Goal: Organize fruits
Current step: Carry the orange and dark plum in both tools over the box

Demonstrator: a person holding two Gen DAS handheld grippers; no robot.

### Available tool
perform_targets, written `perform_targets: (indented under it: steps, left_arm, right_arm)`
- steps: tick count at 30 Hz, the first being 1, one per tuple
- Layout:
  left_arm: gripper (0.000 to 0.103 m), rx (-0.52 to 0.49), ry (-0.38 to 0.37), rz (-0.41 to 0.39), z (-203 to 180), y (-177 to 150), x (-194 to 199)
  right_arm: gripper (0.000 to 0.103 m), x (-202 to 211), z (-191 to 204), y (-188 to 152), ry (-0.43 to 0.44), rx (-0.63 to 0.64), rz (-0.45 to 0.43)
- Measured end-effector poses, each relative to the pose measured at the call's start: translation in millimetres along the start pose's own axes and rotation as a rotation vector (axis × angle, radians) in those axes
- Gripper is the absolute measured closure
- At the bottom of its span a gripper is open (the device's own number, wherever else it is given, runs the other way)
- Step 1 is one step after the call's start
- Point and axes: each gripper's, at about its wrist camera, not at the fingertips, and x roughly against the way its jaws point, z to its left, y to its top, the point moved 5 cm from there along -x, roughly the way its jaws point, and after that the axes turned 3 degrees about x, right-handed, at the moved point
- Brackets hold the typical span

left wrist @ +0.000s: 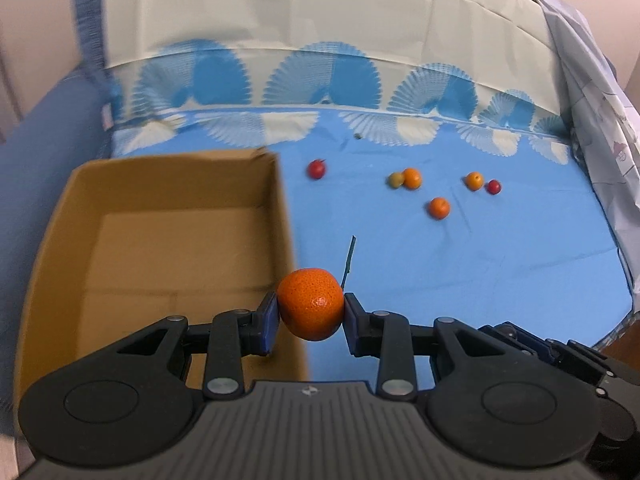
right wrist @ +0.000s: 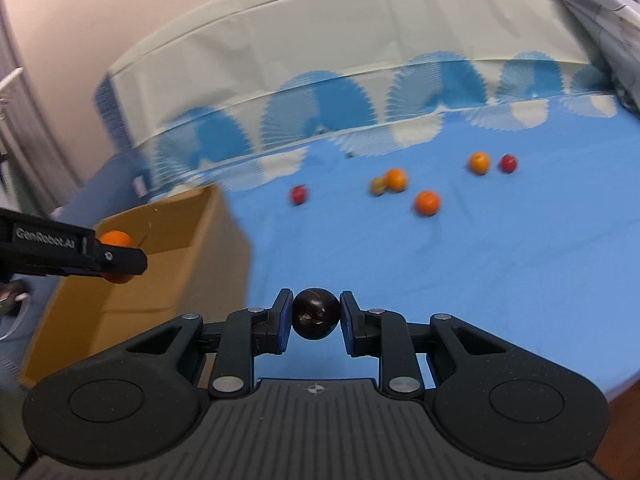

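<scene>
My left gripper (left wrist: 311, 312) is shut on an orange mandarin (left wrist: 311, 303), held above the right wall of an open cardboard box (left wrist: 168, 216). From the right wrist view the left gripper (right wrist: 116, 257) shows at the left edge with the mandarin (right wrist: 116, 238) over the box (right wrist: 168, 256). My right gripper (right wrist: 316, 316) is shut on a dark plum (right wrist: 316, 314) above the blue cloth. Several small fruits lie farther back: a red one (left wrist: 317, 169), a greenish one (left wrist: 396, 179) touching an orange one (left wrist: 412, 178), another orange (left wrist: 439, 207), and an orange (left wrist: 474, 181) beside a red one (left wrist: 494, 187).
A blue tablecloth (left wrist: 480, 272) with a fan pattern covers the surface and runs up a pale backdrop (left wrist: 320, 12). A thin green stem (left wrist: 349, 258) lies on the cloth near the box. Crumpled pale fabric (left wrist: 592, 80) hangs at the right. The box looks empty inside.
</scene>
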Motion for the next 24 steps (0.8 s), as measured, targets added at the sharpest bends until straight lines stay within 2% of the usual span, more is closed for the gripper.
perform_targets:
  steps: [4,9,15,24]
  left_arm:
    - [0.066,0.017,0.020,-0.020,25.9,-25.0,38.3]
    - [0.066,0.038,0.031,-0.041,47.9,-51.3,78.8]
    - [0.066,0.041,0.050,-0.095,62.3,-76.7,119.8]
    - [0.066,0.085,0.053,-0.108,83.1,-108.0,145.3]
  right_arm:
    - [0.077,23.9,31.7,-16.2,0.072,-0.029,0.042]
    - [0.077,53.8,68.6,-28.2,0.142,-0.035,0.041]
    - [0.077,80.6,105.2,-38.8,0.166,0.031,0.010]
    - [0.076,104.4,138.9,-51.7,0.183,0.104,-0.002]
